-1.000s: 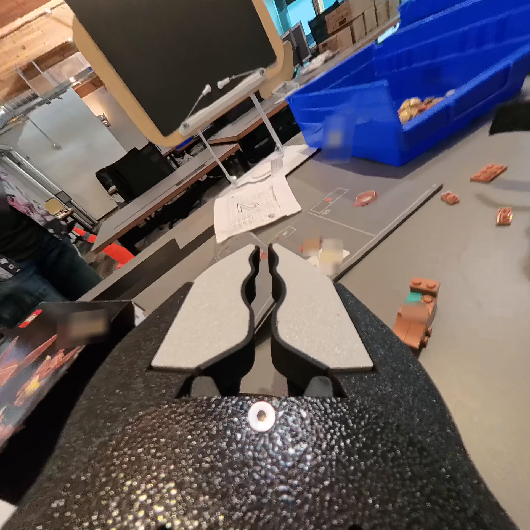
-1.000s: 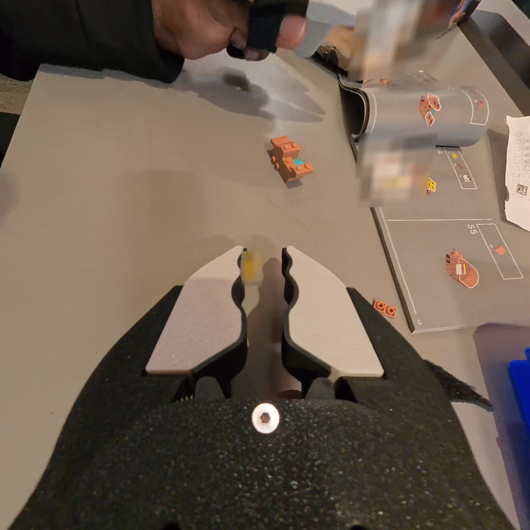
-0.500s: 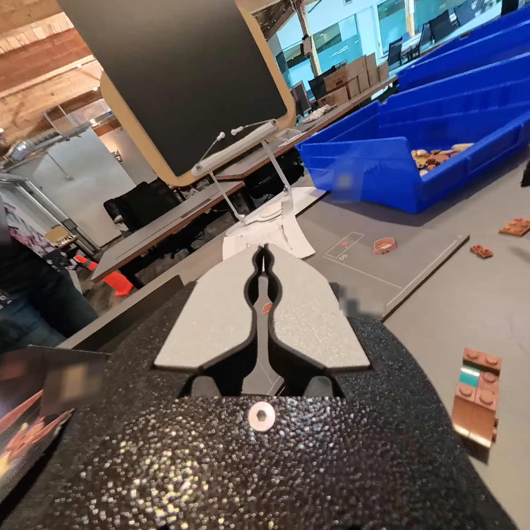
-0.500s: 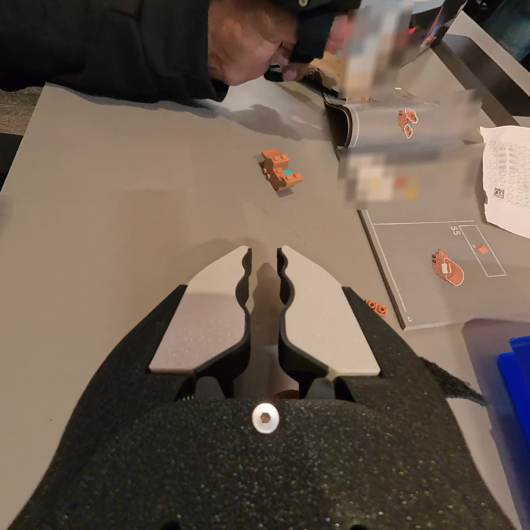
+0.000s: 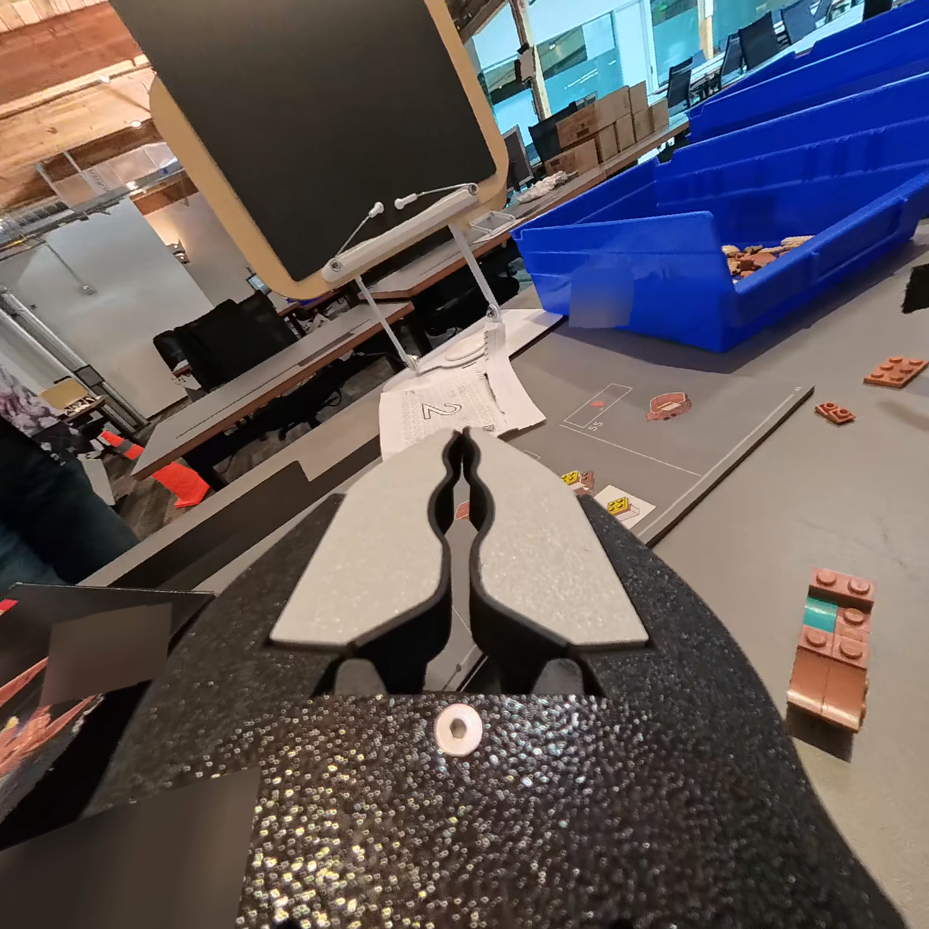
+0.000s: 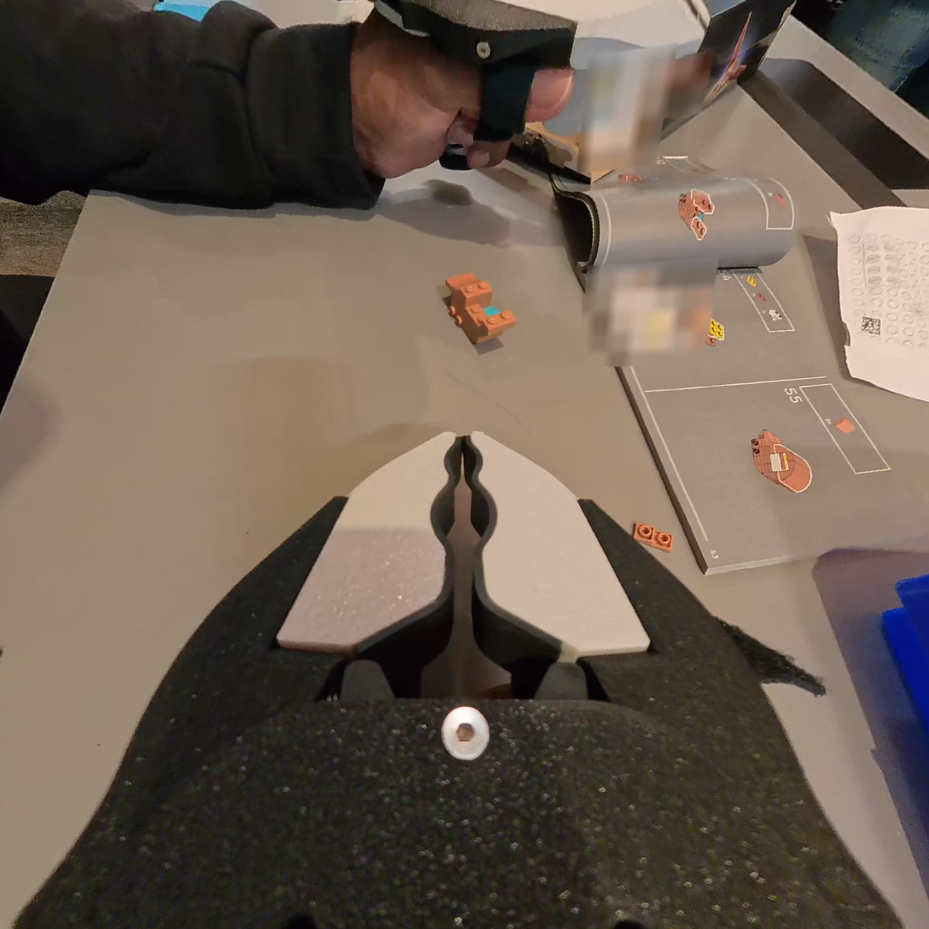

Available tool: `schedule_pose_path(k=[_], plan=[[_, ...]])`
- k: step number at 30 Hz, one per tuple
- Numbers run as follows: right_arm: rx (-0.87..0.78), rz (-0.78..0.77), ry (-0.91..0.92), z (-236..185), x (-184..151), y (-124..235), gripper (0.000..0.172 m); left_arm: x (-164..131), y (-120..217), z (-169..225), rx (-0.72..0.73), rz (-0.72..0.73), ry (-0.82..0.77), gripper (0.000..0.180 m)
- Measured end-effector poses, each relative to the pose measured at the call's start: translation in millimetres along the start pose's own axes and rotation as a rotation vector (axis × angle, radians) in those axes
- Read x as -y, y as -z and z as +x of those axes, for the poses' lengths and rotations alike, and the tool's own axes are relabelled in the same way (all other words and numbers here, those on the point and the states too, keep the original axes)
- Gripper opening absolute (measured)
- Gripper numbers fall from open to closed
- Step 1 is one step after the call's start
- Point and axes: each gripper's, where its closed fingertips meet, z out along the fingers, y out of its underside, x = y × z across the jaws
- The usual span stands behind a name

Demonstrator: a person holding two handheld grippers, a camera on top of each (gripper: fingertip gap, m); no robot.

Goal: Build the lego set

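- The left hand-held gripper (image 5: 461, 436) was fully closed, its grey fingertips (image 5: 528, 543) meeting at the tip with nothing between them; it hung above the near edge of the open instruction booklet (image 5: 704, 442)
- The right hand-held gripper (image 6: 461, 441) was likewise closed on nothing, poised over bare grey bench (image 6: 201, 402)
- The small brown brick assembly (image 6: 477, 314), with a teal piece set in it, stood on the bench at about 12 o'clock from the right hand-held gripper, well apart from it; in the left wrist view the same assembly (image 5: 832, 653) lay at about 3 o'clock
- It looked light, rigid and smooth-sided, likely to slide on the bench and to split at its joints if squeezed unevenly; the flat opposite side walls seemed the safest place to take hold
- A loose two-stud brown plate (image 6: 652, 537) lay just beside the right hand-held gripper at 3 o'clock, thin and low, probably awkward to pinch
- A blue bin (image 5: 704, 281) of brown pieces stood at 2 o'clock in the left wrist view
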Motion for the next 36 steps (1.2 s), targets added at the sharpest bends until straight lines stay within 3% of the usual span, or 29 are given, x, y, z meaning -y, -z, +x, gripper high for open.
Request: schedule_pose_path(k=[29,36], plan=[[-0.02,0.005,0.004,2,1,1,0.0,-6,-7,8,-0.033,-0.031,0.011,0.0],[-0.016,0.009,-0.002,2,1,1,0.0,18,3,-1,0.005,0.08,0.053,0.0]])
